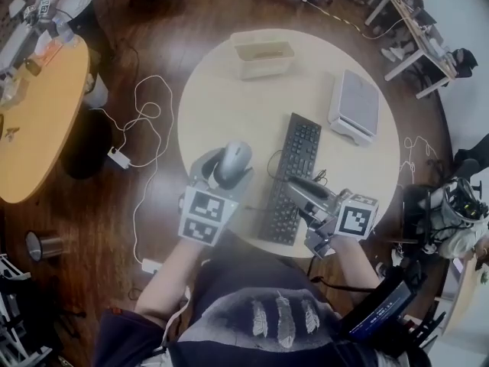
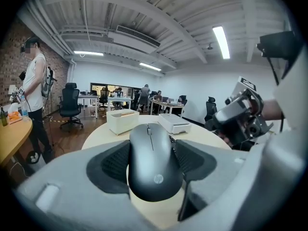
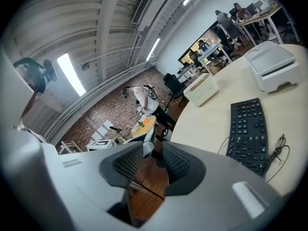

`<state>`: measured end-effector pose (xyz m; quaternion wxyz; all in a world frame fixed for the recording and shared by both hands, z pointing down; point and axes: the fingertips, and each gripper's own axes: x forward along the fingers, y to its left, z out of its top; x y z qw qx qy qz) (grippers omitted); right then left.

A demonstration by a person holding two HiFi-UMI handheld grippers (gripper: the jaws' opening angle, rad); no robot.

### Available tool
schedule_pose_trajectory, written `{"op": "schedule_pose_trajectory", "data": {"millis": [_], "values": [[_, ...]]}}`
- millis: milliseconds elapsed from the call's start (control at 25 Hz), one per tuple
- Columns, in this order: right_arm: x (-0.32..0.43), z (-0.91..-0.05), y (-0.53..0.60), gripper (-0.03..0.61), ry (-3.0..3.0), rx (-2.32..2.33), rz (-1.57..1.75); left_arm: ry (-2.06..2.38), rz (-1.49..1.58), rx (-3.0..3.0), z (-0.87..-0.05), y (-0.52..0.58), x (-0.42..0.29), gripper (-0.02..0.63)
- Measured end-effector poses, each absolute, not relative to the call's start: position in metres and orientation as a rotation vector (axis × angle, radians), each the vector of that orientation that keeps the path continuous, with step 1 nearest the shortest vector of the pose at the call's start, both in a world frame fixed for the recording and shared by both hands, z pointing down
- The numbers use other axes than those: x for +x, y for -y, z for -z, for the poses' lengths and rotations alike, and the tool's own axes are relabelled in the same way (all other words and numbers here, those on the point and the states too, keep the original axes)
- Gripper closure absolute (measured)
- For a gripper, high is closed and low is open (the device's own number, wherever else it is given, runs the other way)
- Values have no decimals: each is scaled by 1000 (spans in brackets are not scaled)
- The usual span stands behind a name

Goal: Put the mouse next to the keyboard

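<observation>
Left gripper point(image 2: 153, 163) clenched on black HP mouse point(image 1: 233, 161), pads against both its sides; mouse left of keyboard point(image 1: 294, 170). Right gripper point(image 3: 153, 163) released, empty, over keyboard's near end.

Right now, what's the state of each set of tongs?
Left tongs: closed, holding the mouse.
Right tongs: open, nothing between them.

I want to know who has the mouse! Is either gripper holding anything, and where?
The left gripper holds the mouse by its two sides. The right gripper is open and empty.
</observation>
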<state>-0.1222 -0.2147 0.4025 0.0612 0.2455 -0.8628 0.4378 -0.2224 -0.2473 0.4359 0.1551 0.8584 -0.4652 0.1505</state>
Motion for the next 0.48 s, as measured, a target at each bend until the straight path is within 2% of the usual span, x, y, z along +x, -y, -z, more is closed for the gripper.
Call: {"op": "schedule_pose_trajectory", "data": {"millis": [40,160,480], "values": [[-131,-404,218,431,2605,727,-1312,1328,-423,2458,-435,245,-220,307],[-153,-413,222,376,2589,680,-1277,1299,-406,2481,-428,237,-205,307],[-167,-409,222,364,2621,545,-1395,1234,-465,2592,-410,216,-159,307]]}}
